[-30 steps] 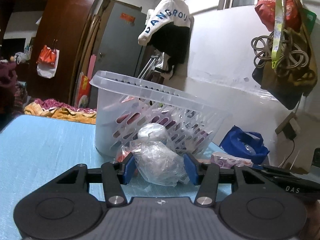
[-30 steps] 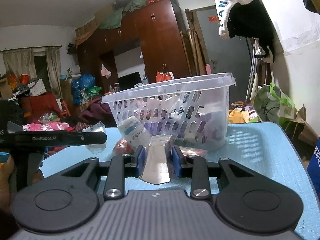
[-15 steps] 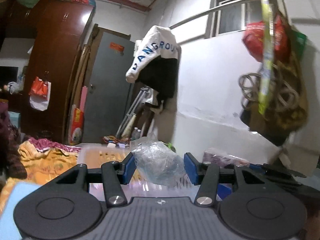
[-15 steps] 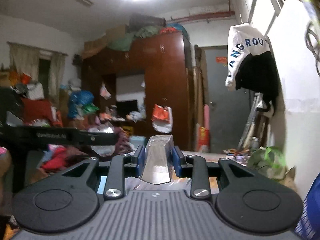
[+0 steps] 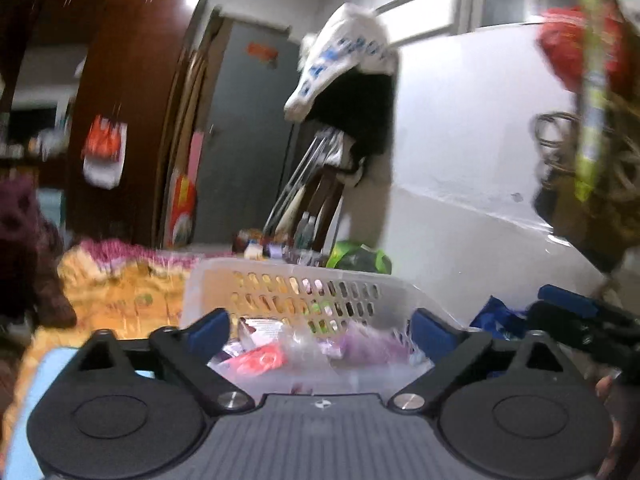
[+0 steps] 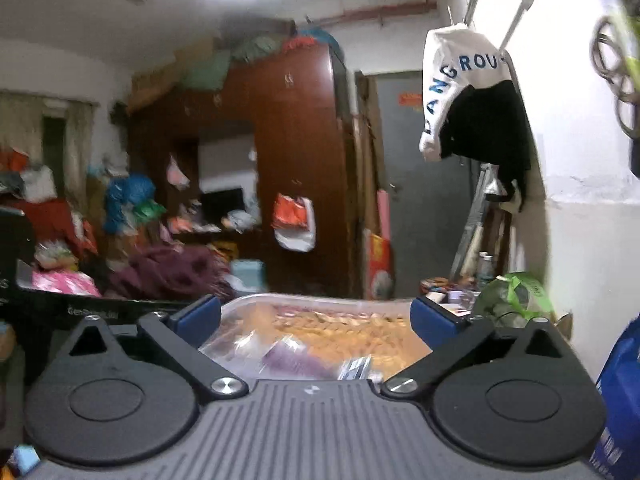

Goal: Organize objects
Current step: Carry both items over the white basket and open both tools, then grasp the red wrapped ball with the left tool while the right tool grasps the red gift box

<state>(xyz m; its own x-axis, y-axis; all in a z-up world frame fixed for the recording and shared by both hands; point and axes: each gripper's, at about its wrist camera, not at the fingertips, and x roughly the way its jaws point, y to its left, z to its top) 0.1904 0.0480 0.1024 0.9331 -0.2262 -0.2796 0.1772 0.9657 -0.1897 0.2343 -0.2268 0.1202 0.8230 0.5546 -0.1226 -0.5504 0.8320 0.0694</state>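
Left wrist view shows the left gripper (image 5: 320, 330) with jaws just spread wide, nothing between them, above the white perforated basket (image 5: 304, 286), whose long axis runs left-right across the frame, packets inside. Right gripper (image 6: 316, 316) has likewise just released, empty, over the same basket (image 6: 320, 304).

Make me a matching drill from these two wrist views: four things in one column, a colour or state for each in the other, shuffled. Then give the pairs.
Things
1. left gripper
2. laundry basket
3. wardrobe
4. door

Colour or state
A. dark reddish-brown wood
B. translucent white, perforated wall, packets inside
C. grey, orange sticker near the top
D. jaws wide apart, nothing between the pads

Pairs: 1-D, 2-B, 3-A, 4-C
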